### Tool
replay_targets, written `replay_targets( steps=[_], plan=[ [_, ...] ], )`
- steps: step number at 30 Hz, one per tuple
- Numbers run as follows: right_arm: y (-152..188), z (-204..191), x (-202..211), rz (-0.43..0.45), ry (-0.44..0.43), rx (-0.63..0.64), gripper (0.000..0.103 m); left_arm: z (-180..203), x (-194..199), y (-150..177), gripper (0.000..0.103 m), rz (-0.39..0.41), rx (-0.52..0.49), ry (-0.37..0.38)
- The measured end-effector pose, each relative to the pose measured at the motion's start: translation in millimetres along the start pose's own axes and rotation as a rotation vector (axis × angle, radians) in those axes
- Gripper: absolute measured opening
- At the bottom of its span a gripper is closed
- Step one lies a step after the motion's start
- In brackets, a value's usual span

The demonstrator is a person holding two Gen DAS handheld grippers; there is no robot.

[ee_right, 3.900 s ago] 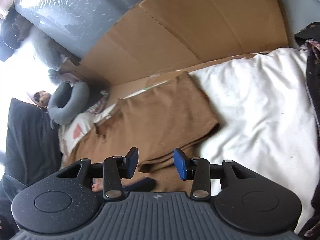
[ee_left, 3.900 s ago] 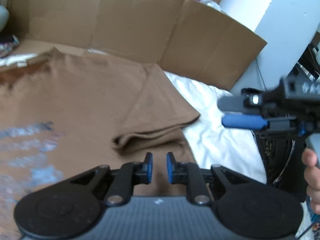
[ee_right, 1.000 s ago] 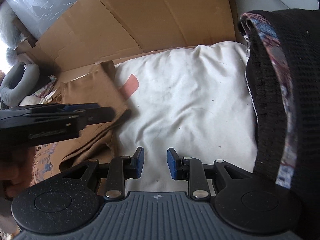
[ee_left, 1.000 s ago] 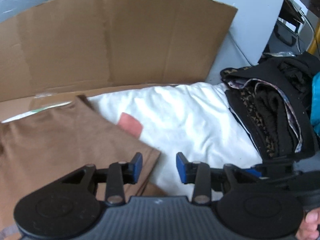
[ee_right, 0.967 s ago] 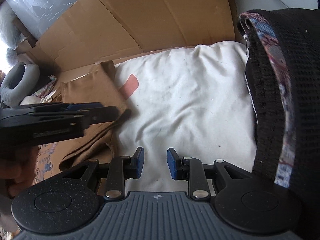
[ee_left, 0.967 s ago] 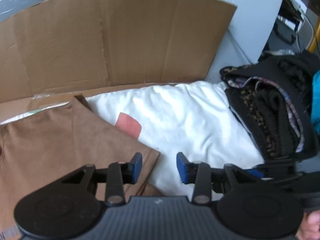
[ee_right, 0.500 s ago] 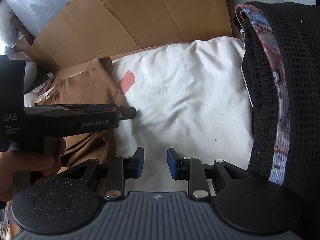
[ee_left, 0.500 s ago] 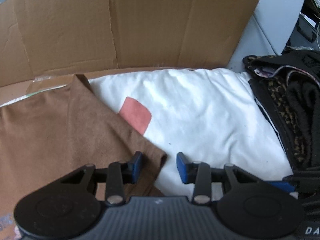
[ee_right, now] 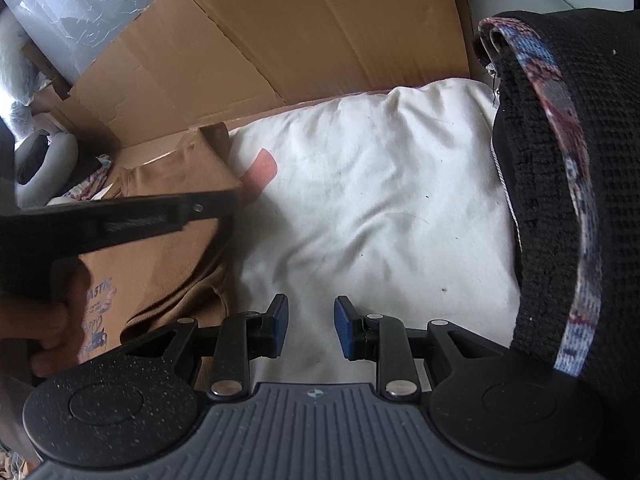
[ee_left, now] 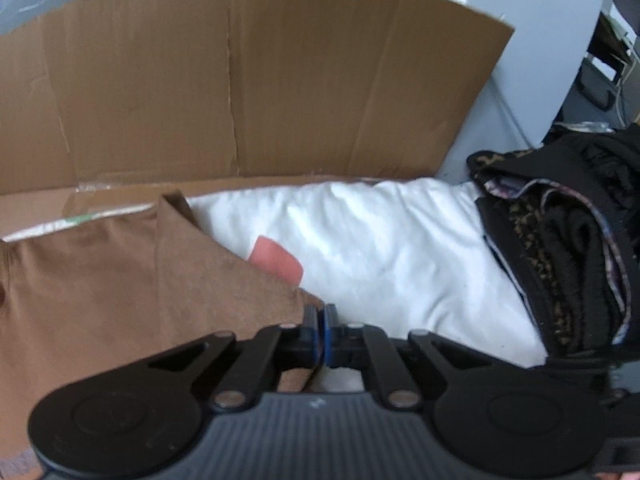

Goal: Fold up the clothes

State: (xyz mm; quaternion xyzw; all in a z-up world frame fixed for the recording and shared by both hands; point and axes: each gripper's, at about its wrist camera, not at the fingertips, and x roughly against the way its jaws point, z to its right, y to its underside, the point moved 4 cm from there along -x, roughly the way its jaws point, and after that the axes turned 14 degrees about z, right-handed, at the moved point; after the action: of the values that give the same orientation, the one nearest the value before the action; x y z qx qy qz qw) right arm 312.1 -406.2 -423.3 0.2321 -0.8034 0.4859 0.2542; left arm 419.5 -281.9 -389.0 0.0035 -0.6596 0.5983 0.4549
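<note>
A brown shirt [ee_left: 140, 280] lies spread on the left, its right corner reaching onto the white bedding [ee_left: 400, 240]. My left gripper [ee_left: 320, 320] is shut on that corner, and brown fabric shows above and below the closed blue pads. In the right wrist view the same gripper [ee_right: 236, 200] reaches in from the left over the shirt [ee_right: 168, 248], held by a hand [ee_right: 52, 320]. My right gripper [ee_right: 310, 324] hovers open over the white bedding [ee_right: 360, 200], just right of the shirt's edge, with nothing between its fingers.
A cardboard wall [ee_left: 240, 80] stands behind the bedding. A pile of black clothes [ee_left: 560, 260] fills the right side, close to my right gripper [ee_right: 560, 160]. A pink patch [ee_left: 276, 258] peeks from under the shirt. A grey neck pillow [ee_right: 44, 164] lies far left.
The left jaws have closed from open onto the brown shirt's corner, after the left gripper came in over that corner. The right gripper has kept still and open.
</note>
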Motion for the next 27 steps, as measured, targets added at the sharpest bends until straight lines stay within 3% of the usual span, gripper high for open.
replay_targets(
  steps=[8,15,27],
  plan=[
    [-4.9,-5.1,-1.5,0.024,-0.004,0.001,0.032,-23.6,27.4,-16.1,0.002,0.051,0.014,0.008],
    [-5.1,-10.4,-5.0,0.02,-0.006,0.02,0.032,-67.3,50.0,-19.3,0.002,0.071,0.041,-0.046],
    [-11.9,-24.9,-7.9,0.011,-0.025,0.083,0.032,-143.4,67.9,5.7,0.002,0.085,0.136,-0.162]
  ],
)
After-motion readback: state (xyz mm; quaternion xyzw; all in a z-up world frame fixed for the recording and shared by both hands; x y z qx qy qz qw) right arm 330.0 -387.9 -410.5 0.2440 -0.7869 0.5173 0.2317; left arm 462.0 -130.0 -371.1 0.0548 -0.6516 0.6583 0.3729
